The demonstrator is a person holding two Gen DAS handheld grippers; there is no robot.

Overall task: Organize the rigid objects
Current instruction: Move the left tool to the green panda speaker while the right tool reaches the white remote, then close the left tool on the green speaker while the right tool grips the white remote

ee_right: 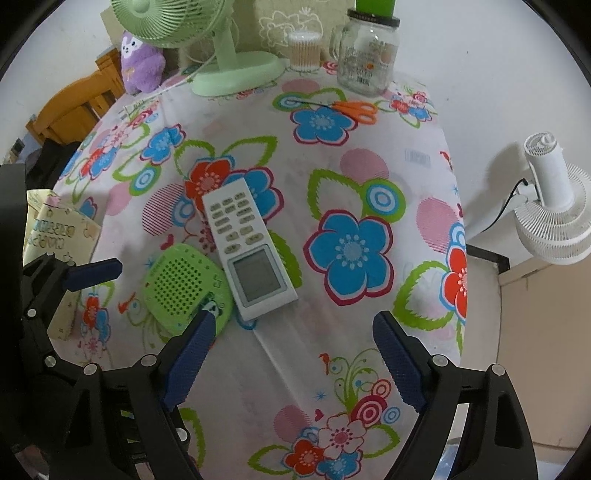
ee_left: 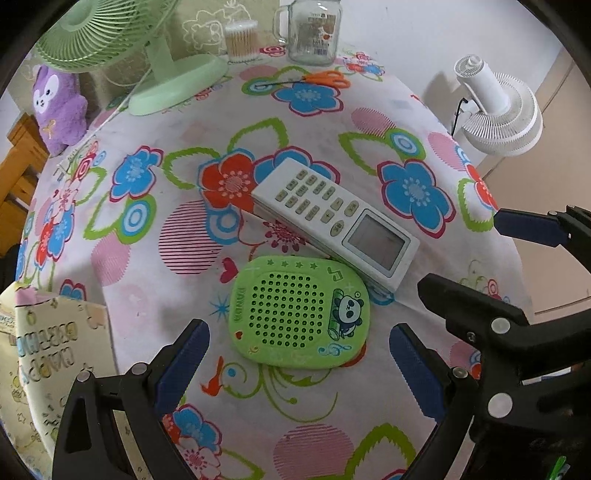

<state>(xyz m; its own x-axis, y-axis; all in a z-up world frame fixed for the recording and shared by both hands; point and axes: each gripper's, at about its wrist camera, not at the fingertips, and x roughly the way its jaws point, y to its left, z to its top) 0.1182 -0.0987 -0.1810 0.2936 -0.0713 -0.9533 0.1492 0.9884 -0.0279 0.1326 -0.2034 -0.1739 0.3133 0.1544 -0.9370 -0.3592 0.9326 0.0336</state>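
Note:
A white remote control (ee_left: pixel 334 218) lies on the floral tablecloth, its screen end resting on the edge of a green panda speaker box (ee_left: pixel 299 314). Both also show in the right wrist view, the remote (ee_right: pixel 245 247) right of the green box (ee_right: pixel 186 286). My left gripper (ee_left: pixel 299 363) is open and empty, hovering just in front of the green box. My right gripper (ee_right: pixel 291 352) is open and empty, in front of the remote's screen end. Orange scissors (ee_left: pixel 325 79) lie at the far side; they also show in the right wrist view (ee_right: pixel 354 109).
A green desk fan (ee_left: pixel 147 55), a cotton-swab tub (ee_left: pixel 242 40) and a glass mug jar (ee_left: pixel 314 33) stand along the back edge. A purple plush (ee_left: pixel 59 107) sits far left. A printed box (ee_left: pixel 48 354) lies off the left edge. A white fan (ee_left: pixel 498 110) stands beyond the right edge.

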